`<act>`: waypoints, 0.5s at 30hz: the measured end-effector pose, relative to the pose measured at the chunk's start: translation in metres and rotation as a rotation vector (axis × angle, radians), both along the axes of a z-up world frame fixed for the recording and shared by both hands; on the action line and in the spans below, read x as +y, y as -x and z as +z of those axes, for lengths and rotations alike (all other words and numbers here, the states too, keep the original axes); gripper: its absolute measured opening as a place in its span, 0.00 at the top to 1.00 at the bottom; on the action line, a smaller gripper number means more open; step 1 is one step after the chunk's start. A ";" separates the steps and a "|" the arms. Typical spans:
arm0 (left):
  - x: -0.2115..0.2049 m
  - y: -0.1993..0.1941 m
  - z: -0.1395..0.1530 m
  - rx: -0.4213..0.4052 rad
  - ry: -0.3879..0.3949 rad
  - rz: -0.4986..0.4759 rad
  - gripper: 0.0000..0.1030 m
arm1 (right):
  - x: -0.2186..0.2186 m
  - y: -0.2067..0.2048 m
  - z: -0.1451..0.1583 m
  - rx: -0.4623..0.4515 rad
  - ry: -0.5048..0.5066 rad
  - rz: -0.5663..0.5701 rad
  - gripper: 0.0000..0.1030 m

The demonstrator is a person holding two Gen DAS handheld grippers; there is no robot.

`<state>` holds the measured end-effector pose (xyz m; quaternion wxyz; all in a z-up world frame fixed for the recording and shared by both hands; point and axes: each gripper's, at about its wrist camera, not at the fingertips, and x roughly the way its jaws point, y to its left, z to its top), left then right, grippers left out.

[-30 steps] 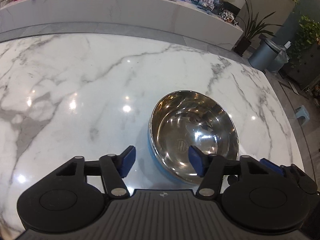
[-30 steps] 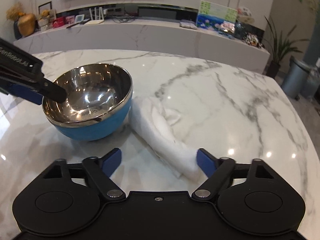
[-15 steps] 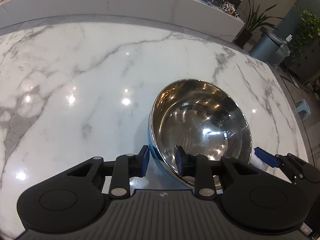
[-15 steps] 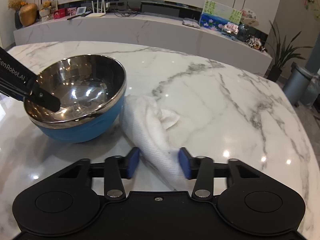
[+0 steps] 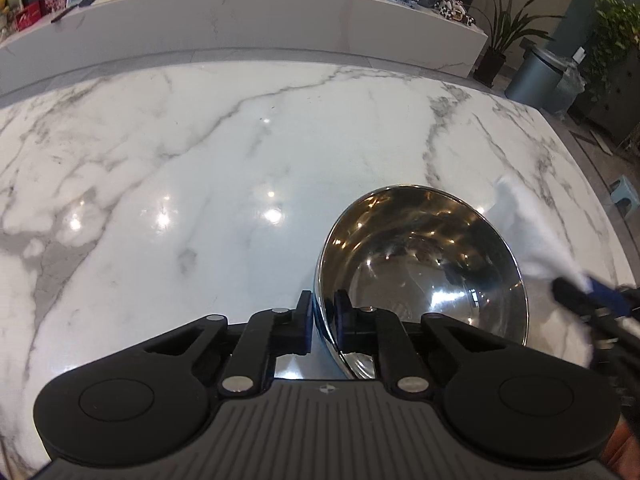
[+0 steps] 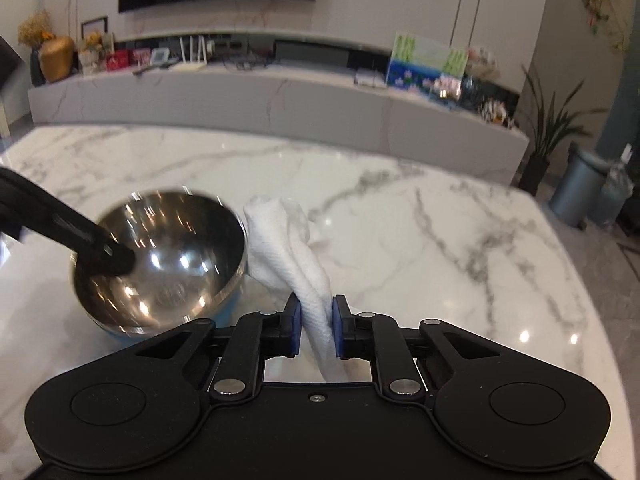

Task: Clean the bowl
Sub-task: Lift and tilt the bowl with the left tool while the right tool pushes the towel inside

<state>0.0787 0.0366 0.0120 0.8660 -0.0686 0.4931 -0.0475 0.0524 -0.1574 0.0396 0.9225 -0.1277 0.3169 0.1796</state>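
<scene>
A steel bowl (image 5: 420, 264) with a blue outside rests on the white marble table (image 5: 200, 200). My left gripper (image 5: 322, 312) has its jaws closing on the bowl's near-left rim, one pad inside and one outside, both pressing on the wall. In the right wrist view the bowl (image 6: 168, 256) is tilted, with the left gripper's black finger (image 6: 104, 256) inside it. My right gripper (image 6: 316, 320) has its jaws closing on a white cloth (image 6: 288, 232), the pads squeezing it. The cloth hangs lifted beside the bowl's right side and shows blurred as cloth (image 5: 532, 236) in the left wrist view.
A long marble counter (image 6: 280, 96) with boxes, pictures and a golden vase runs behind the table. A grey bin (image 5: 536, 76), potted plants (image 5: 500, 44) and a small blue stool (image 5: 622, 192) stand on the floor past the table's right edge.
Both grippers have shut: the left onto the bowl's rim, the right onto the cloth. The right gripper rose with the cloth, lifting it off the table. The bowl now tilts.
</scene>
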 end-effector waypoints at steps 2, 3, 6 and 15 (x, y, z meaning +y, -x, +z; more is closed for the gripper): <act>-0.001 0.005 0.002 -0.009 -0.008 -0.001 0.91 | 0.004 0.011 0.014 -0.013 -0.016 0.041 0.87; -0.001 0.008 0.003 -0.013 -0.011 -0.001 0.91 | 0.008 0.015 0.019 -0.007 -0.023 0.069 0.87; -0.003 0.019 0.008 -0.037 -0.018 -0.002 0.91 | 0.024 0.021 0.023 0.027 -0.021 0.124 0.87; -0.007 0.035 0.017 -0.068 0.007 -0.026 0.90 | 0.053 0.029 -0.002 0.148 0.040 0.195 0.87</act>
